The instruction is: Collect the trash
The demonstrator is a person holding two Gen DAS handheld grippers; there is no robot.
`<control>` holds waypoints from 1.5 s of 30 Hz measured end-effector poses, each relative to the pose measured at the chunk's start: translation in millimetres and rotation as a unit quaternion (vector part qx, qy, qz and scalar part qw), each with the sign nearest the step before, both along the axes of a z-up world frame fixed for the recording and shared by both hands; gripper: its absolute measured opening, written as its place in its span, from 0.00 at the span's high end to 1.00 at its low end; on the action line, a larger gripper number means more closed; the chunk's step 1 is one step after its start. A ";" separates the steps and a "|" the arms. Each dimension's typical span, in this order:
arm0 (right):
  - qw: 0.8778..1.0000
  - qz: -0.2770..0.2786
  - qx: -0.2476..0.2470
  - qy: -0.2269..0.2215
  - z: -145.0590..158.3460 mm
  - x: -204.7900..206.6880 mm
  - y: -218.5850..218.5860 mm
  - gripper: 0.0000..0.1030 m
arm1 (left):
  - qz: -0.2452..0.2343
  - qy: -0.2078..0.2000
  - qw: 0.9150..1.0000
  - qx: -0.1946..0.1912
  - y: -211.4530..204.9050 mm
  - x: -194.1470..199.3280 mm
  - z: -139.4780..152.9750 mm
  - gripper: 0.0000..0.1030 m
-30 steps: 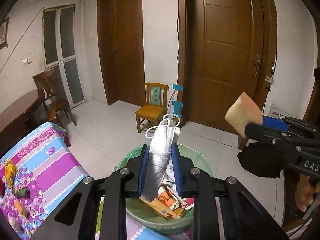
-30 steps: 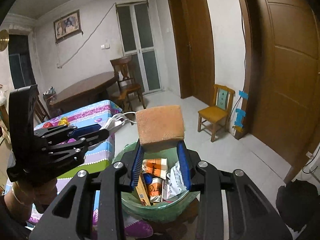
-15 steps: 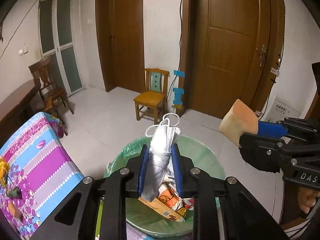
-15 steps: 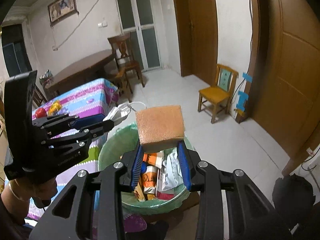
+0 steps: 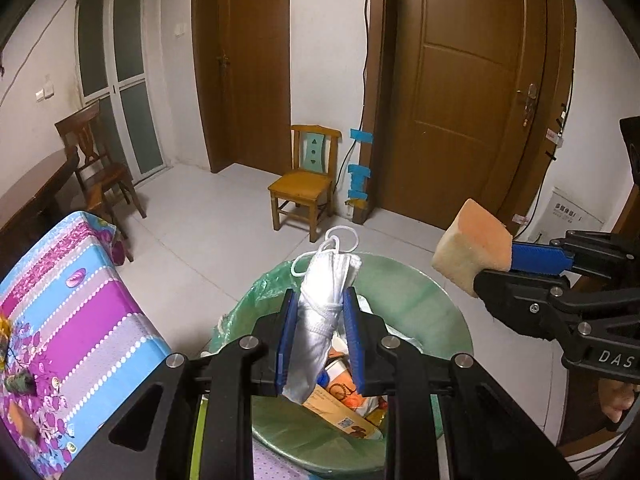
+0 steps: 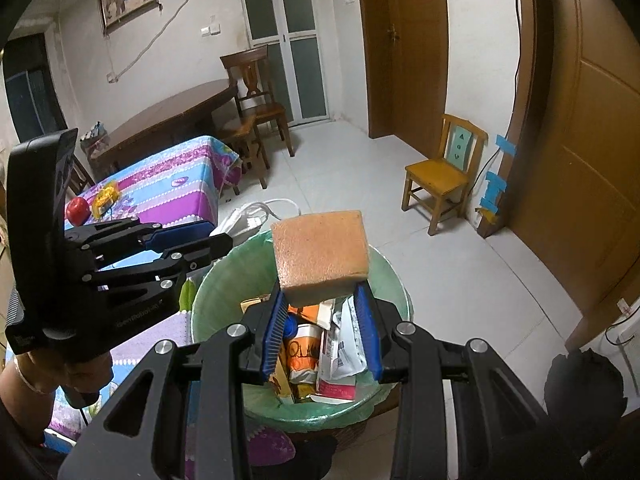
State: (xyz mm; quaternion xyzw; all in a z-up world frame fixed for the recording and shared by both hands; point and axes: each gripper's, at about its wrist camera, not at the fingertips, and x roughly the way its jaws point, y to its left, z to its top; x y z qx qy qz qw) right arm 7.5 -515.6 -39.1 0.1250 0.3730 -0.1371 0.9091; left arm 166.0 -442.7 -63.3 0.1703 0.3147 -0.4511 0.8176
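- Currently left hand-held gripper [image 5: 319, 312] is clenched on a face mask [image 5: 324, 320], above the trash bin [image 5: 436, 300].
- Right hand-held gripper [image 6: 322, 312] grasps a sponge [image 6: 322, 256] over the same bin.

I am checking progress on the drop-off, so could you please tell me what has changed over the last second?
Both grippers have come further over the trash bin; more of its green liner and contents now shows beneath them. The left gripper still clamps the face mask, and the right gripper still clamps the sponge. Nothing has been let go, and the trash in the bin looks unchanged.
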 end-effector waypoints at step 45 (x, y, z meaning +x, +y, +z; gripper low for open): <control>0.999 0.006 -0.030 -0.021 -8.4 -5.0 9.5 0.53 | 0.073 -0.095 0.993 -0.010 30.6 -27.9 11.6 0.63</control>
